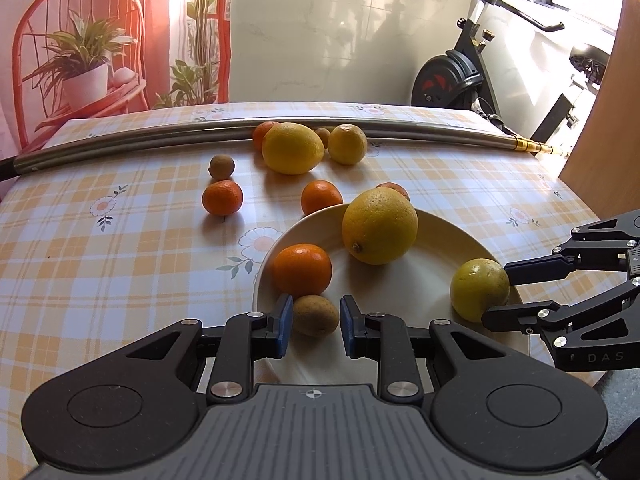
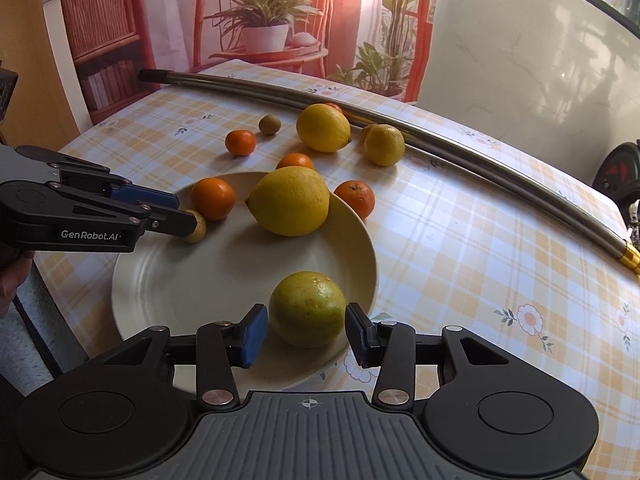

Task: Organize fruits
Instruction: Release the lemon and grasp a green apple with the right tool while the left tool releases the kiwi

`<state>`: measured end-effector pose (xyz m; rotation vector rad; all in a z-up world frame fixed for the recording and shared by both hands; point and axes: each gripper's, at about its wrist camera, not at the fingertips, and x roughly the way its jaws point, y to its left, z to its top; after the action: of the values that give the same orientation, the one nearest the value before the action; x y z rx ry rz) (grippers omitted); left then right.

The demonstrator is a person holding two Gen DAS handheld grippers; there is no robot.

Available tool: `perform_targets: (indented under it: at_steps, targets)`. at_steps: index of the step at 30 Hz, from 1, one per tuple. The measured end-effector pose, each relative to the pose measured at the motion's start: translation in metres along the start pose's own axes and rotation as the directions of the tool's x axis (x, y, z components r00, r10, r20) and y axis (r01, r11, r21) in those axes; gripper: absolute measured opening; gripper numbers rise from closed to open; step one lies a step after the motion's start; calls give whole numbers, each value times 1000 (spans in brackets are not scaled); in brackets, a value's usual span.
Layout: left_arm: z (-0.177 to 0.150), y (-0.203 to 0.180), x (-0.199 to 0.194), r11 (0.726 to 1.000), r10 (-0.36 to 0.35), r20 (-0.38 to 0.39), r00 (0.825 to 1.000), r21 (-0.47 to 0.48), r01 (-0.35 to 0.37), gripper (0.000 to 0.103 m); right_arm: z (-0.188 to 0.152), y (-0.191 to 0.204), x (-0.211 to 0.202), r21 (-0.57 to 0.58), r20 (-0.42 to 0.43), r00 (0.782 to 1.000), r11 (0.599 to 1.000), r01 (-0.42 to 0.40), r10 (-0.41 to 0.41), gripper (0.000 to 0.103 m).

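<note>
Gripping two fruits over a cream plate [image 2: 160, 300] on a checked tablecloth [image 2: 460, 240].
Biggest on the plate, a yellow lemon [image 2: 290, 200] lies on its side, long axis across the dish, pointed nub toward the left gripper [image 1: 316, 312]. At the plate's near rim sits a rounder greenish-yellow lemon [image 2: 306, 308] with a speckled skin; the right gripper [image 2: 306, 320] is clamped on its sides. A glossy mandarin [image 2: 213, 198] rests on the plate's far side beside the big lemon. Smallest, a brown oval fruit [image 1: 316, 315] is pinched between the left gripper's blue pads, just beside the mandarin, long axis across the jaws.
</note>
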<state>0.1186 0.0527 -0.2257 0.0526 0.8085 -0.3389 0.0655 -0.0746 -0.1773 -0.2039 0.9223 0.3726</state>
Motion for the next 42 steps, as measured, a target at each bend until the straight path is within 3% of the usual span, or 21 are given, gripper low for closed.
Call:
perform_targets:
  at_steps: [5, 13, 24, 34, 42]
  targets:
    - [-1, 0, 1, 1000, 6, -4, 1000, 3, -6, 27, 2, -1, 7, 7, -12, 1000, 1000, 12, -12, 38]
    - [-2, -3, 1, 999, 23, -12, 1000, 25, -23, 27, 20, -7, 16, 15, 62, 998, 1000, -2, 1, 37]
    - [-3, 0, 3, 1000, 23, -19, 1000, 13, -23, 27, 40, -10, 21, 21, 140, 989, 999, 47, -49, 38]
    - [-3, 0, 7, 999, 42, -30, 999, 17, -42, 27, 17, -10, 24, 13, 36, 997, 998, 63, -64, 34]
    - [2, 2, 12, 999, 48, -12, 999, 11, -48, 27, 24, -15, 29, 45, 78, 995, 997, 61, -64, 30]
